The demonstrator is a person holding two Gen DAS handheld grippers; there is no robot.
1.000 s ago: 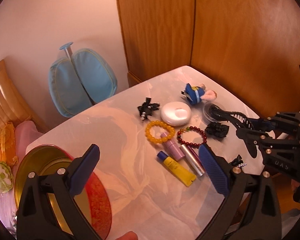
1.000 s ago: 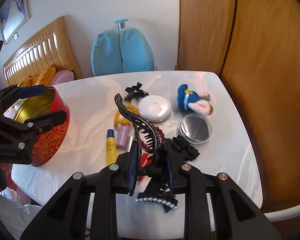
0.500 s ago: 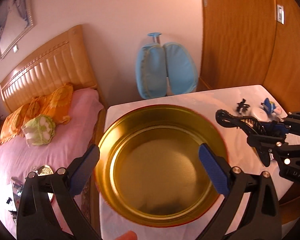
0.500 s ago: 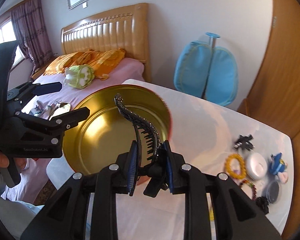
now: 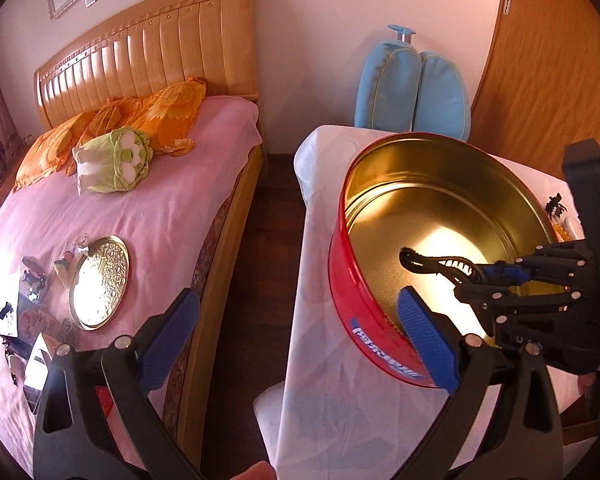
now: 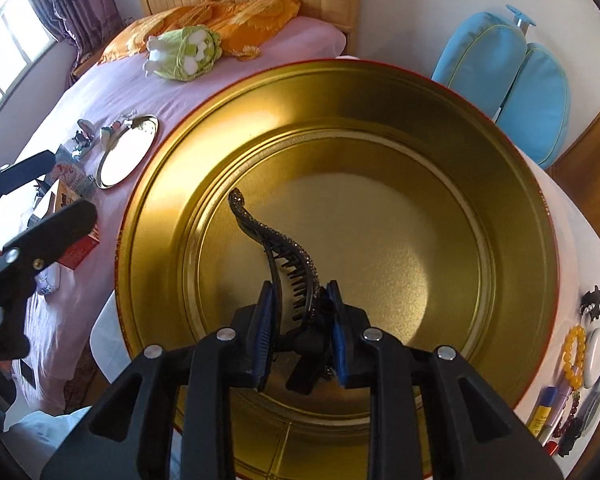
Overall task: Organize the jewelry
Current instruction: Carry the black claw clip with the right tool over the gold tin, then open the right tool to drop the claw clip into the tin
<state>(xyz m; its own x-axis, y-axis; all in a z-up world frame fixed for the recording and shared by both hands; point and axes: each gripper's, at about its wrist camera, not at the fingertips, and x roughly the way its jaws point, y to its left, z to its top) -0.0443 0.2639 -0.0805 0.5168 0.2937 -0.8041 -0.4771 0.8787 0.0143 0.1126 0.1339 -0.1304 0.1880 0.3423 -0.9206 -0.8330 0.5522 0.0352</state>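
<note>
My right gripper (image 6: 300, 316) is shut on a long black hair claw clip (image 6: 276, 240) studded with small stones. It holds the clip over the gold inside of a round red tin (image 6: 380, 120). In the left wrist view the same clip (image 5: 432, 262) hangs above the tin (image 5: 364, 312), held by the right gripper (image 5: 496, 274) coming in from the right. My left gripper (image 5: 296, 332) stands wide open with nothing between its fingers, beside the tin's left wall and over the gap between table and bed. Its right pad sits close to the tin's red side.
The tin stands on a white-covered table (image 5: 332, 392). Beads, tubes, compacts and black hair bows (image 6: 596, 300) lie at the table's right. A pink bed (image 5: 120, 208) with the gold tin lid (image 5: 99, 282) and small items lies left. A blue padded case (image 5: 412, 92) leans behind the table.
Both grippers swung left from the pile of trinkets to the red tin. The right gripper, still gripping the clip, now holds it over the tin's inside. The left gripper passed beyond the tin's left edge.
</note>
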